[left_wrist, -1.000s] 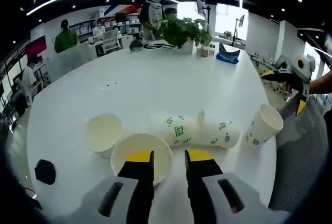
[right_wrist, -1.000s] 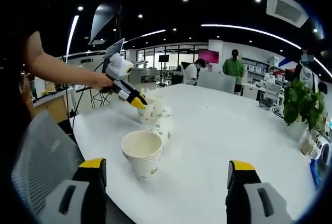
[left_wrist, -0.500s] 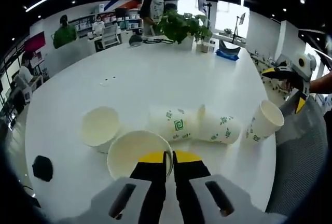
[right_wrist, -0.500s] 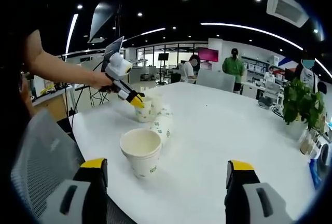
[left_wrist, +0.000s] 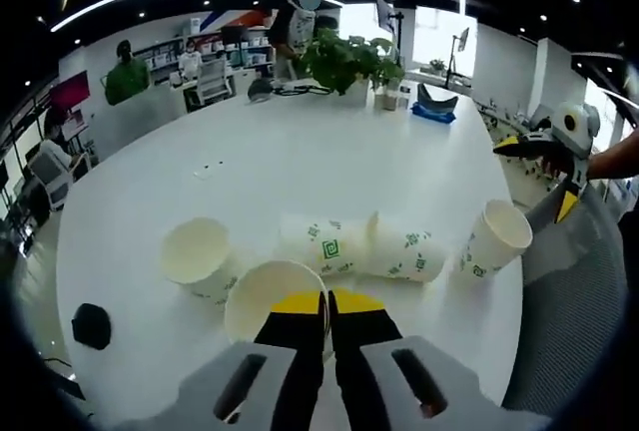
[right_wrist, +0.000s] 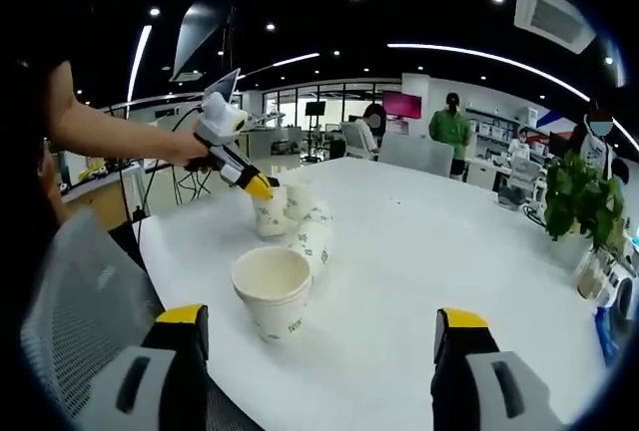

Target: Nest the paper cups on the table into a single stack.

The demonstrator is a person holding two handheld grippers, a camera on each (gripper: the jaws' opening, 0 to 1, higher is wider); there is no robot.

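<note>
- The room is a wide open-plan office with dark ceilings, strip lights and round spotlights; people stand and sit at desks behind the table.
- The large round white table (left_wrist: 300,152) has a plain, smooth, glossy top and carries all the cups.
- A grey mesh-backed office chair (right_wrist: 85,301) stands against the table edge, beside the nearest cup.
- A green leafy potted plant (left_wrist: 344,60) sits at the far side of the table from the cups, with a blue object (left_wrist: 436,110) just beside it.
- The left gripper (left_wrist: 325,313) has its yellow-tipped jaws closed on the rim of the white paper cup with green print (left_wrist: 275,301), which is the cup nearest the table edge in the left gripper view.
- The right gripper (right_wrist: 319,336) has its jaws spread wide, holding nothing, above the table edge.
- Two printed paper cups lying on their sides (left_wrist: 364,246) rest end to end, just behind the gripped cup.
- An upright empty paper cup (left_wrist: 198,256) stands beside the gripped cup.
- A tilted stack of paper cups (right_wrist: 272,291) stands near the table edge, apart from the lying pair.
- A small black object (left_wrist: 92,325) lies at the table edge.
</note>
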